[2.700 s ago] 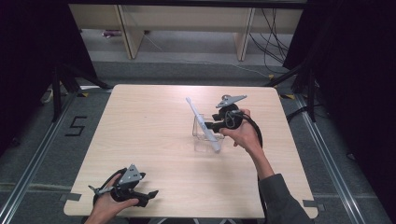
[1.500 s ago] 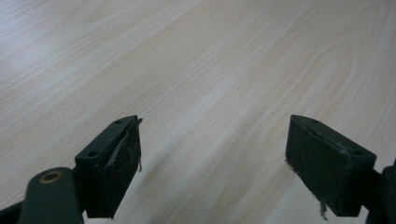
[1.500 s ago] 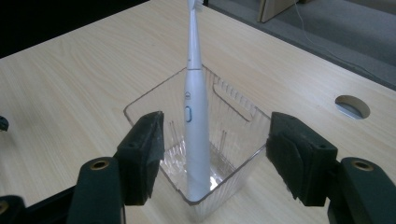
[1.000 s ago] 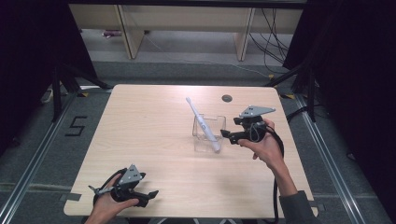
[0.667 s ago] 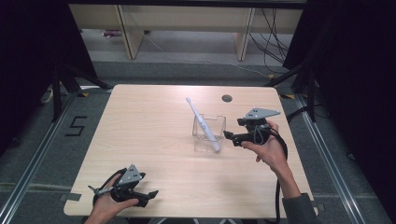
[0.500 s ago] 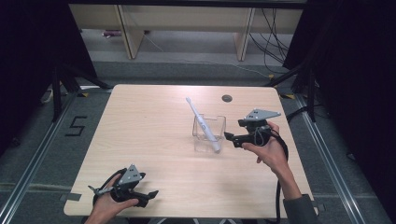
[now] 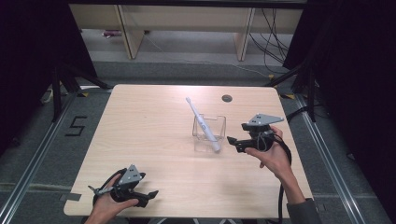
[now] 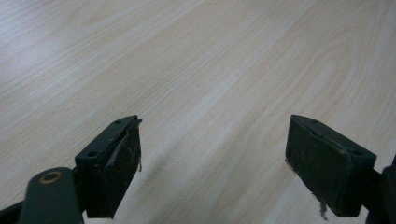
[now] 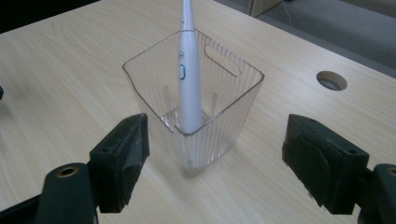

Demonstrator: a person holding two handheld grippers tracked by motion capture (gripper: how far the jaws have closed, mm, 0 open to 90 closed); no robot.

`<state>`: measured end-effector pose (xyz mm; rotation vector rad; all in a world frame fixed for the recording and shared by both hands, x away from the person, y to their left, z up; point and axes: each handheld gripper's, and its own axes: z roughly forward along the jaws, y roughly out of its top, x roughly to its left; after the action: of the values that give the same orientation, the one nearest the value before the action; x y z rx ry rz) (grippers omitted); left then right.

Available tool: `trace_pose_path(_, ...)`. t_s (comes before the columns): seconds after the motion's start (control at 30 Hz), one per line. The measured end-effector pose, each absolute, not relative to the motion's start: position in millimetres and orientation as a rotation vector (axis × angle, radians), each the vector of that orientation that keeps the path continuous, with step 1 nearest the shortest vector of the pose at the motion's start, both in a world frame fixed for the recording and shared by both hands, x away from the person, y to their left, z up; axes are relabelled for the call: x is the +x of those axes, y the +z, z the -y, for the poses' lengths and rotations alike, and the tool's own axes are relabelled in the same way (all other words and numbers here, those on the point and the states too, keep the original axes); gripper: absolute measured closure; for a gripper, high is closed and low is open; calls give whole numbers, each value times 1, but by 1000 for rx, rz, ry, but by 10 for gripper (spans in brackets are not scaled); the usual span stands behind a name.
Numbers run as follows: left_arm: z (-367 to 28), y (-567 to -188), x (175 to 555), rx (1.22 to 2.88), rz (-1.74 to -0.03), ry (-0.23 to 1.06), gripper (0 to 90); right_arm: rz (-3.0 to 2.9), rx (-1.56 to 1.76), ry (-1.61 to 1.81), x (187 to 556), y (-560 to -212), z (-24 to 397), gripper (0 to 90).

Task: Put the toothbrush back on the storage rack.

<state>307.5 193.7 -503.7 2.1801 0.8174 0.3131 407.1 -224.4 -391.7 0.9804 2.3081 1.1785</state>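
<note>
Toothbrush [image 9: 186, 70] stands placed in the clear cup [image 9: 224, 112] just ahead of the right gripper [image 9: 215, 158], fingers spread and empty; left gripper [image 8: 215, 163], also open, rests over bare bench [image 7: 149, 130]; little seems left.

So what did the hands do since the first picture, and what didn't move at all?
The right gripper let go of the toothbrush, pulled back toward the table's right edge and now hangs open beside the clear holder. The toothbrush stayed leaning in the holder. The left gripper kept resting open at the near left of the table.
</note>
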Motion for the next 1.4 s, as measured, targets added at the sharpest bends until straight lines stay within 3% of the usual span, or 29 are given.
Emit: trace_pose_path(1.4,-194,-504,307,2176,-838,318,179,-2328,1014,1140,376,-426,236,197)
